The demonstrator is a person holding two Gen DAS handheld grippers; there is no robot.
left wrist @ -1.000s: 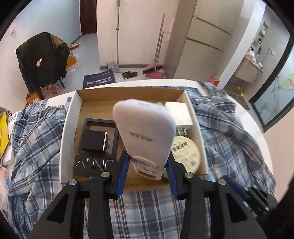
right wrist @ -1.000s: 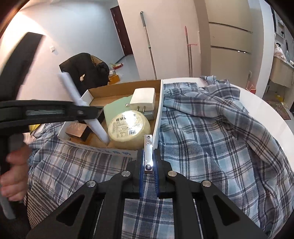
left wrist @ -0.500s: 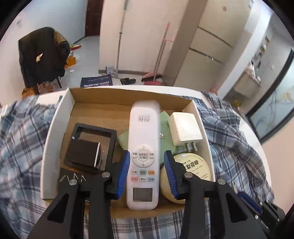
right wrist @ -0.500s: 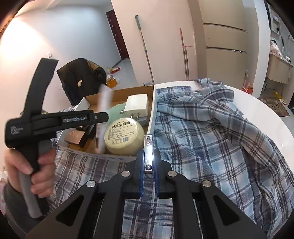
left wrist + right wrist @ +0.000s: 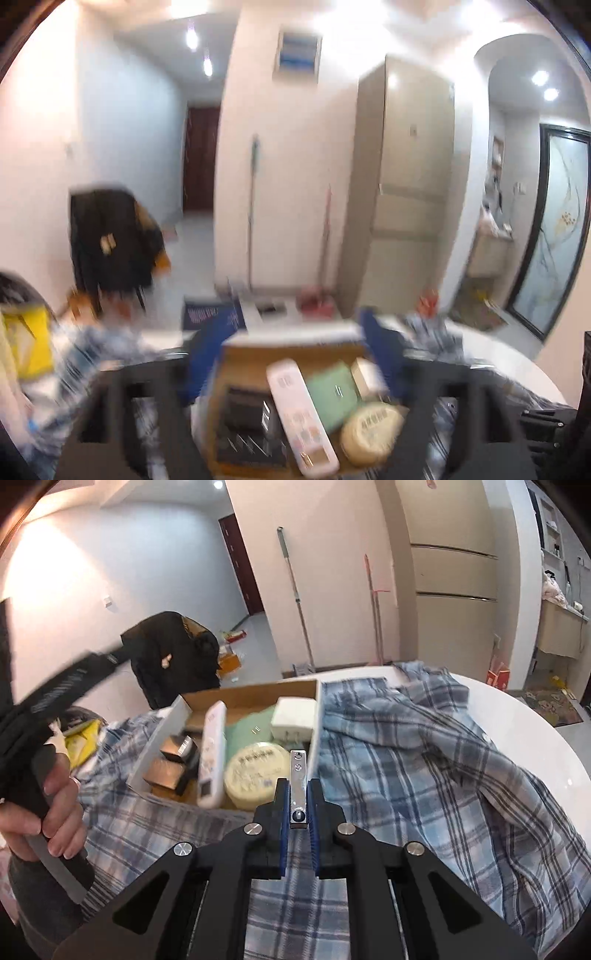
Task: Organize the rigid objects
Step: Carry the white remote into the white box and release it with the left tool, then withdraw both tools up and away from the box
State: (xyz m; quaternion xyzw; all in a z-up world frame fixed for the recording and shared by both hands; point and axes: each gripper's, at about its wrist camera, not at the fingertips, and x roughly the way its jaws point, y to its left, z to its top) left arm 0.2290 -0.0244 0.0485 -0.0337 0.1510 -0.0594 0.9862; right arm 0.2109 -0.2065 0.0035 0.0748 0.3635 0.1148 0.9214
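A white remote (image 5: 299,406) (image 5: 212,753) lies flat in the cardboard box (image 5: 288,345) (image 5: 251,692), between black boxes (image 5: 247,410) and a green card (image 5: 332,391). A round cream tin (image 5: 256,771) and a white charger (image 5: 295,718) share the box. My left gripper (image 5: 291,343), blurred, hovers above the box's near side; its jaws are opening with nothing gripped between them. In the right wrist view it is a dark blur (image 5: 55,701) at the left, held by a hand (image 5: 48,812). My right gripper (image 5: 297,794) is shut on a small silver metal bar (image 5: 298,775) just before the box.
A blue plaid shirt (image 5: 406,775) covers the round white table (image 5: 535,731) around the box. Beyond the table stand a chair draped with a black jacket (image 5: 170,653), a mop (image 5: 295,602) against the wall and a beige fridge (image 5: 454,590).
The left gripper laid the remote into the box, let go and spread its jaws, then rose and tipped upward. The right gripper kept still with the metal bar.
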